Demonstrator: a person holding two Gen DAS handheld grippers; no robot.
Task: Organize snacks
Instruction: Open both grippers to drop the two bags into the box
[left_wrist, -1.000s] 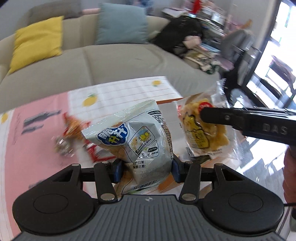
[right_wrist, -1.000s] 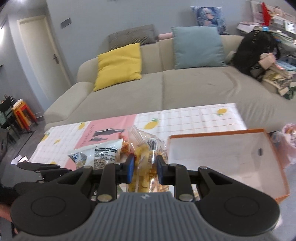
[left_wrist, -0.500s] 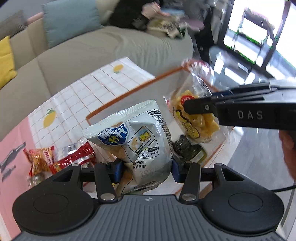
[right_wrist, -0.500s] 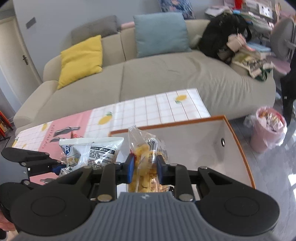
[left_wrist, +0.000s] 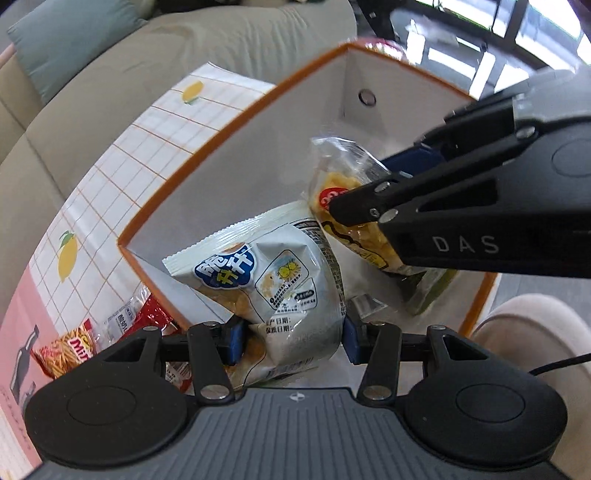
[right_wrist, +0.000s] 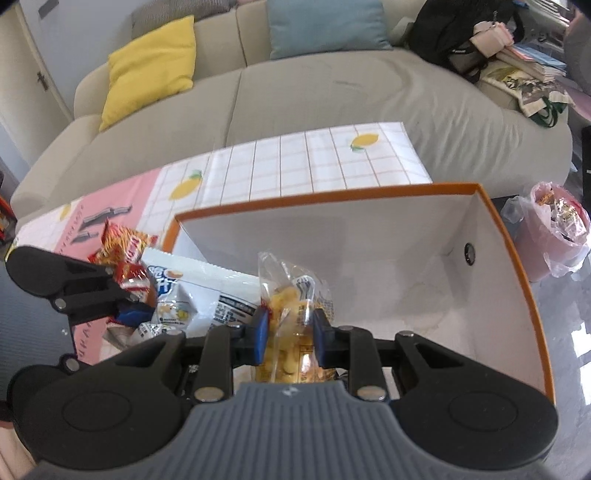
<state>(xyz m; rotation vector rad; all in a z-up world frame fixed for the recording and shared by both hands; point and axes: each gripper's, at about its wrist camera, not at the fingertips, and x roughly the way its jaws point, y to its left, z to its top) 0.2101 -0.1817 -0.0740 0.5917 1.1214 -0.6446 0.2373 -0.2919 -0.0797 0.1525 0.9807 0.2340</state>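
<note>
- The left gripper (left_wrist: 291, 341) is clamping its blue pads on the lower part of a white-and-blue snack bag (left_wrist: 266, 280), jaws about halfway apart, holding it over the near-left corner of the orange-rimmed white box (left_wrist: 229, 136)
- The right gripper (right_wrist: 288, 338) is pinching a clear bag of yellow snacks (right_wrist: 291, 295) with its jaws drawn in tight, holding it over the box's near side, just right of the white-and-blue bag
- Red and orange snack packets (left_wrist: 70, 347) are lying on the lemon-print tablecloth (right_wrist: 295, 162), left of the box
- A grey sofa (right_wrist: 332, 88) is standing beyond the table
</note>
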